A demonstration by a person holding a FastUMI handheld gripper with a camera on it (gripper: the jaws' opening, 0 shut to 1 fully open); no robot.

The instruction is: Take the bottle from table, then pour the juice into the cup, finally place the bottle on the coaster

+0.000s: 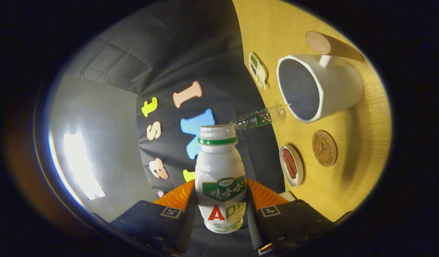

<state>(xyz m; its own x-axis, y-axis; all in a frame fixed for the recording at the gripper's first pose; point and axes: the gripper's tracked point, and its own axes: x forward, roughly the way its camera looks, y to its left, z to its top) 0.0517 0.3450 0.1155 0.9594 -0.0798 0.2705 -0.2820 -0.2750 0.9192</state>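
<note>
1. The gripper has its fingers clamped on the sides of the small white plastic bottle with a green neck band, tipped over with its open mouth aimed beside the white cup with a dark inside.
2. Risk: the mouth looks short of the cup's rim, so I judge juice could land on the yellow wooden table.
3. Near the cup: a clear tube touching its rim, a round cork coaster, a small white dish of red food, a wooden disc.
</note>
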